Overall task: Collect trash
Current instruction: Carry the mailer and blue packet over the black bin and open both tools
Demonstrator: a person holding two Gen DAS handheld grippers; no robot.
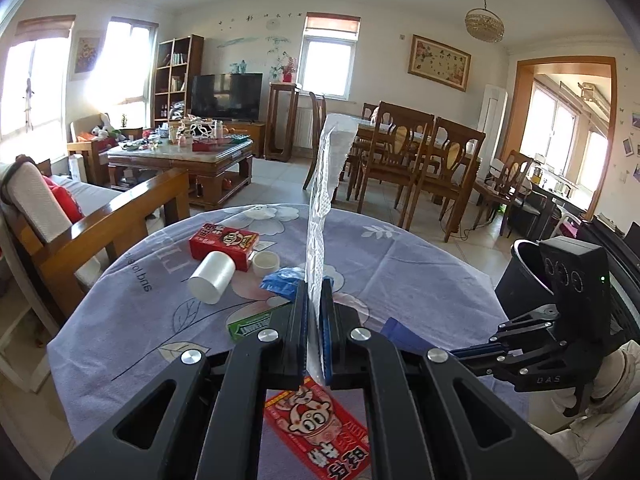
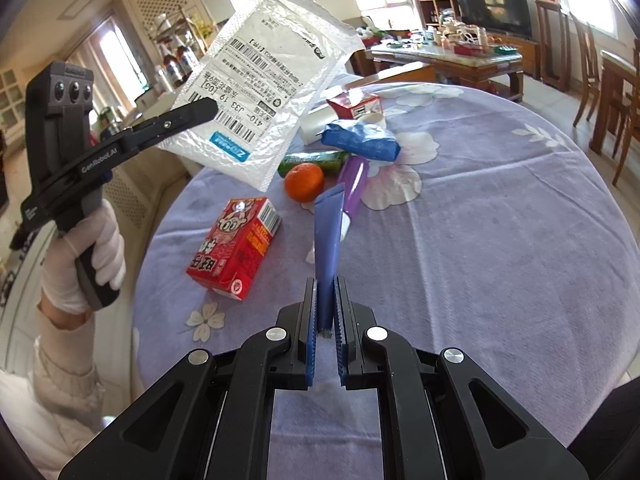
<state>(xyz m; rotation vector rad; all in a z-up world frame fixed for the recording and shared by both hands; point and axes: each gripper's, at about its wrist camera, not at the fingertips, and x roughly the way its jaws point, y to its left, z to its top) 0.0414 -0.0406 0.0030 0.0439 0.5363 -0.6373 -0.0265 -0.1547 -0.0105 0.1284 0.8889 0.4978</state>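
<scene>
Left gripper [image 1: 315,300] clamped on bubble mailer [image 2: 260,92], held above table [image 2: 500,240] near edge. Light, floppy, slick film; grip low at edge. Right gripper [image 2: 326,312] clamped on blue tube [image 2: 328,240]: soft, squashable; hold at crimped end.

A lilac tablecloth [image 2: 460,240] with white flowers carries a red cartoon-printed carton [image 2: 234,246], an orange fruit [image 2: 304,182] and a blue tube [image 2: 329,248] — beside a white barcoded mailer [image 2: 264,92].
</scene>
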